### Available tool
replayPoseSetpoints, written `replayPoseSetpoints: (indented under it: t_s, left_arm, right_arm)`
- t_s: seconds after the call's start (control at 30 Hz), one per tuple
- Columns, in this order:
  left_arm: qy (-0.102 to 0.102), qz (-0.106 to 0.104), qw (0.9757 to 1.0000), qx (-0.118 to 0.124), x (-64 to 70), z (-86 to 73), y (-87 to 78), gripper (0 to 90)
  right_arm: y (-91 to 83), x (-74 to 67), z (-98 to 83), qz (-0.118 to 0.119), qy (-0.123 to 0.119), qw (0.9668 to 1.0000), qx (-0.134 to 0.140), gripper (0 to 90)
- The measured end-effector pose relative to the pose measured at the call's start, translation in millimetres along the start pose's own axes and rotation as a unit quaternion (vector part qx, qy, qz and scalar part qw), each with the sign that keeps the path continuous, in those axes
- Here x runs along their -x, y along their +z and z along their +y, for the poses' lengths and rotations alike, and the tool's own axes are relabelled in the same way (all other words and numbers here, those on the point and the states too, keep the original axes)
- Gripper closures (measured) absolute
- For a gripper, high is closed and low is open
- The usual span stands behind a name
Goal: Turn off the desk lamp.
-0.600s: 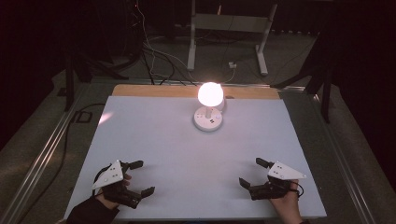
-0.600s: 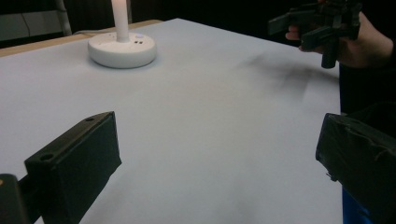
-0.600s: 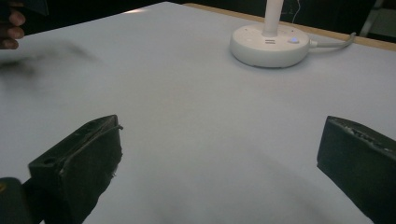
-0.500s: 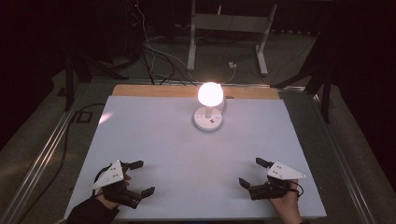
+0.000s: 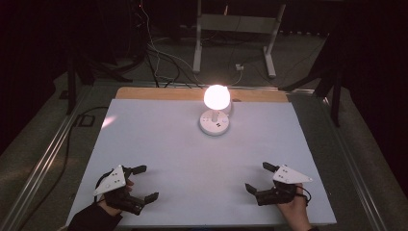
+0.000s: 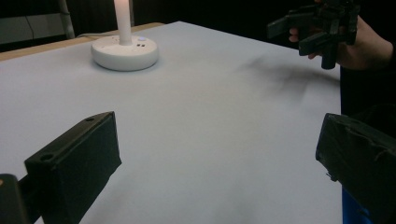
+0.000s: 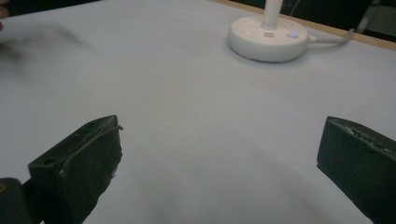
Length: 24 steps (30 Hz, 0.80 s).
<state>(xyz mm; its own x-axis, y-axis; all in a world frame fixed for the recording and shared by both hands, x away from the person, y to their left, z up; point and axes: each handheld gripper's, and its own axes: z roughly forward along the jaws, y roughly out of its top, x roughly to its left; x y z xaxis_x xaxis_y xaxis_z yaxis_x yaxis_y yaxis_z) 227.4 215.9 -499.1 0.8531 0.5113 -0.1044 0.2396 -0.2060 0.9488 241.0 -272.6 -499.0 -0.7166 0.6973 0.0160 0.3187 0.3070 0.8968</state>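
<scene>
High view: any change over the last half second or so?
Nothing visibly changed. The left gripper and the right gripper sit at the near corners of the white table as before, both open and empty, and the lit lamp stands where it was near the far edge.

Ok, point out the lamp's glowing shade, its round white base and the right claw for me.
Glowing shade [image 5: 216, 96], high view, middle of the lit globe.
Round white base [image 7: 267, 38], right gripper view, top face beside the stem.
Right claw [image 5: 260, 177], high view, midway between its open tips.
</scene>
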Motion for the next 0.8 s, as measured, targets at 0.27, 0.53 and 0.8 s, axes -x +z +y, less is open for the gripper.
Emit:
replayPoseSetpoints:
  t_s: [0.27, 0.53, 0.8]
  left_arm:
    - [0.003, 0.002, 1.0, 0.0, 0.2, 0.0, -1.0, 0.5]
    - [0.001, 0.004, 1.0, 0.004, 0.4, 0.4, -2.1, 0.4]
    - [0.0, 0.004, 1.0, 0.006, 0.6, 0.4, -2.9, 0.5]
  right_arm:
    - [0.3, -5.5, 4.4, 0.002, 0.008, 1.0, 0.0, 0.0]
    - [-0.8, -9.5, 20.3, 0.006, 0.011, 0.9999, 0.002, 0.0]
    - [-1.7, -7.5, 38.5, 0.005, 0.019, 0.9998, -0.002, 0.0]
